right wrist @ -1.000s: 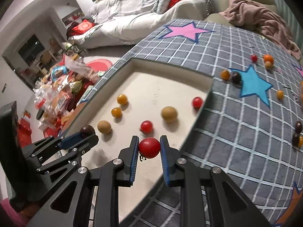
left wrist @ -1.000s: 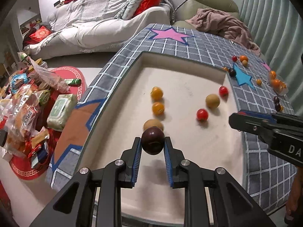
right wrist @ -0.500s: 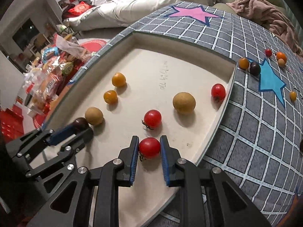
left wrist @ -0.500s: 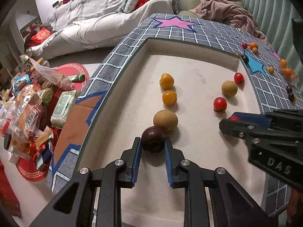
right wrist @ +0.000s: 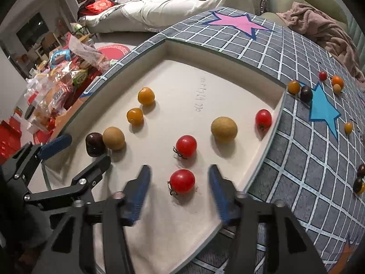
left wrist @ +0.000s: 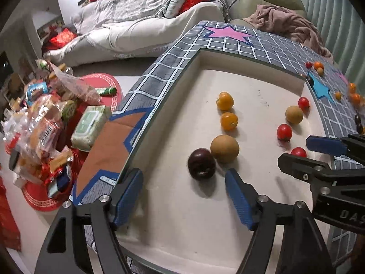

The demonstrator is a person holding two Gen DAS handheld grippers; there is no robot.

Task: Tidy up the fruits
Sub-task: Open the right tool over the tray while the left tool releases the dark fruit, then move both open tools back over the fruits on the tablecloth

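A white tray (left wrist: 257, 86) holds the sorted fruits. My left gripper (left wrist: 183, 194) is open; a dark plum (left wrist: 202, 163) lies on the tray just ahead of it, touching a tan round fruit (left wrist: 224, 148). Two orange fruits (left wrist: 228, 121) lie beyond. My right gripper (right wrist: 180, 187) is open around a red tomato (right wrist: 182, 181) resting on the tray (right wrist: 239, 75). A second tomato (right wrist: 186, 145), a tan fruit (right wrist: 224, 126) and a third tomato (right wrist: 263, 118) lie further in. The left gripper shows in the right wrist view (right wrist: 75, 150).
Loose small fruits (right wrist: 305, 92) lie on the grey checked cloth (right wrist: 296, 150) right of the tray, more at the far right edge (right wrist: 359, 183). Snack packets (left wrist: 41, 132) pile on the floor at left. A sofa (left wrist: 136, 22) stands behind.
Both grippers lowered their fruit onto the tray and opened. The plum and the red tomato now rest free on the tray.
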